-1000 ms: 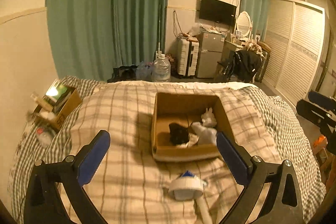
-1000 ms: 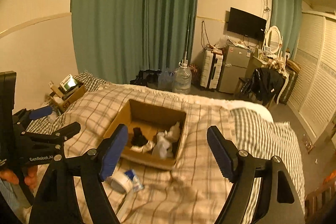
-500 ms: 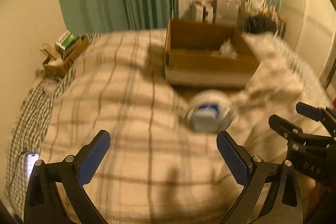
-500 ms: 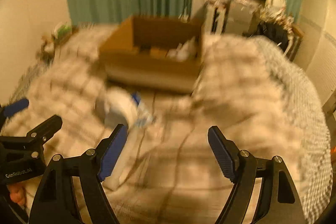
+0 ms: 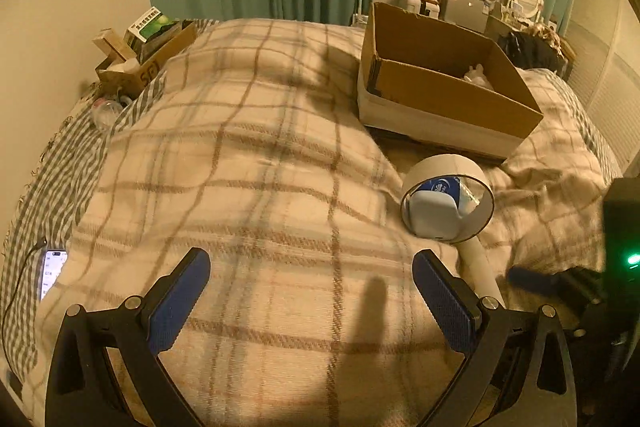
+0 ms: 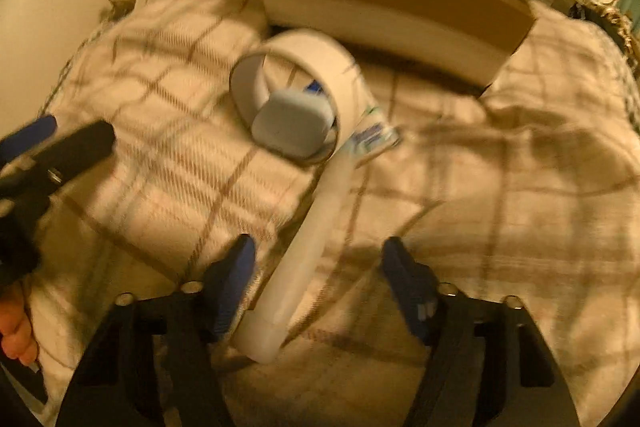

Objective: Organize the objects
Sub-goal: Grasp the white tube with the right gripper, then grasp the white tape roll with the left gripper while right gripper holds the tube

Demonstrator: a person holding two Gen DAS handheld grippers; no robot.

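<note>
A white handheld fan (image 5: pixel 447 205) with a ring head and long handle lies on the plaid blanket (image 5: pixel 260 187), in front of an open cardboard box (image 5: pixel 444 83) with small items inside. My left gripper (image 5: pixel 312 295) is open and empty, low over the blanket, left of the fan. In the right wrist view the fan (image 6: pixel 292 107) lies with its handle (image 6: pixel 296 267) pointing towards me between the jaws of my right gripper (image 6: pixel 318 267), which is open and close above it. A blue and white packet (image 6: pixel 372 139) lies by the fan's head.
A lit phone (image 5: pixel 52 273) with a cable lies at the bed's left edge. A small box of bottles and cartons (image 5: pixel 144 51) sits at the far left by the wall. Green curtains, a TV and a wardrobe stand beyond the bed.
Both grippers have dropped low and moved in towards the fan. The right gripper now straddles the fan's handle and its jaws stand somewhat narrower. The box looks nearer.
</note>
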